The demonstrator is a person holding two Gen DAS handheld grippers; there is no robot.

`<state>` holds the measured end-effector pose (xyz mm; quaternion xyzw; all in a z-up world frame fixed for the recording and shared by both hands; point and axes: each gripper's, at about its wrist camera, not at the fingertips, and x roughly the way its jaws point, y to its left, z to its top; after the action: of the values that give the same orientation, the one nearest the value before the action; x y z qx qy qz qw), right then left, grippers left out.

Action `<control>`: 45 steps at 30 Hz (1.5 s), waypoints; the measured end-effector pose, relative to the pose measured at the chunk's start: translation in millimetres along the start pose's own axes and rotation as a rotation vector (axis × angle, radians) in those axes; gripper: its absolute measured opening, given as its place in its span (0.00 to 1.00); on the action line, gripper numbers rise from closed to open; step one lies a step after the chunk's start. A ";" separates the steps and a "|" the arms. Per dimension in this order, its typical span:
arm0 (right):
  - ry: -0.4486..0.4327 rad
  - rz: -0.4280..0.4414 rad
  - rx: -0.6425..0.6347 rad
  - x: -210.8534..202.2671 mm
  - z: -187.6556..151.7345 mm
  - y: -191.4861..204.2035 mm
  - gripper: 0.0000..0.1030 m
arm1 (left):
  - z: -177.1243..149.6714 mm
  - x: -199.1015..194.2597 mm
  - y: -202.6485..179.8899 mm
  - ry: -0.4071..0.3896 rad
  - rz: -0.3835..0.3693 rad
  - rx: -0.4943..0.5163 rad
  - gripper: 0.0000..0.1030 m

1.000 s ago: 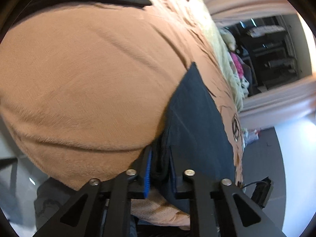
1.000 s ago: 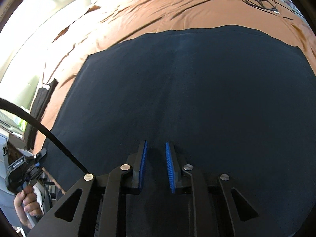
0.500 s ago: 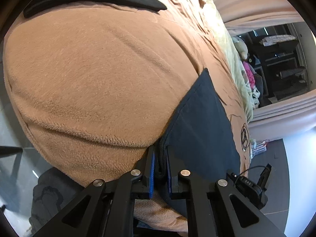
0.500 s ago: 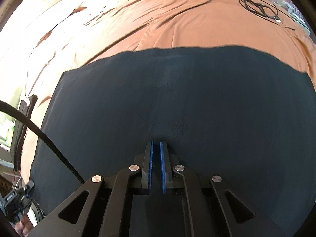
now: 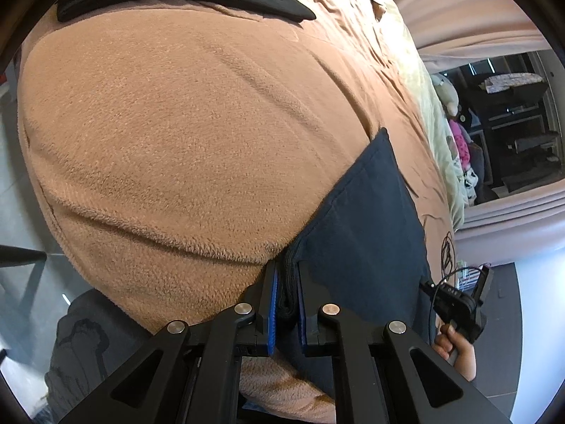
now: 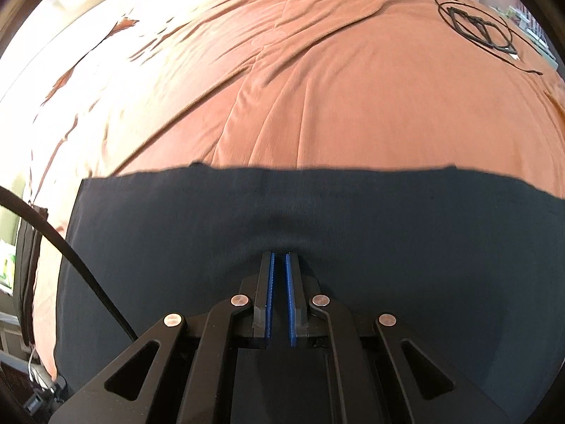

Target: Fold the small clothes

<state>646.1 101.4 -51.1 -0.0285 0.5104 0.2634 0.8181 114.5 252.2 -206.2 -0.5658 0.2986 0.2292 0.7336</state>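
Now both grippers are clamped on the cloth: left gripper on its edge, right gripper, open 1 s ago, pinching the fabric. Far edge has drawn closer, so fold's prob. underway on the blanket.

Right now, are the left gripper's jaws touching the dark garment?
Touching. The left wrist view shows the left gripper with its jaws closed on a bunched edge of the dark garment, fabric filling the space between the blue pads.
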 end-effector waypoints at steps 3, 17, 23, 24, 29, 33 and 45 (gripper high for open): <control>0.002 0.003 0.005 5.3 9.3 -1.7 0.02 | -1.0 0.4 -0.4 -0.003 0.011 0.000 0.09; 0.035 0.063 0.042 -18.1 -6.4 -5.8 0.03 | 1.9 -6.6 0.6 0.015 -0.037 0.003 0.07; 0.087 0.115 0.035 -30.0 -54.5 -2.0 0.03 | 5.5 -15.0 -4.3 0.020 -0.099 0.025 0.07; 0.096 0.121 0.031 -31.7 -61.0 -1.3 0.03 | 6.1 -16.4 -5.7 0.022 -0.108 0.029 0.07; 0.122 0.136 0.013 -42.4 -92.3 6.0 0.03 | 9.2 -21.1 -14.0 0.027 -0.151 0.044 0.07; 0.121 0.140 0.002 -54.2 -116.4 5.6 0.03 | 9.9 -24.0 -21.2 0.033 -0.183 0.062 0.07; 0.110 0.205 -0.017 -82.6 -184.6 12.5 0.03 | 11.9 -35.5 -68.4 0.028 -0.250 0.161 0.07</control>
<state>460.9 20.6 -66.1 0.0023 0.5525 0.3482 0.7573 137.3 246.3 -131.9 -0.5410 0.2534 0.1034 0.7953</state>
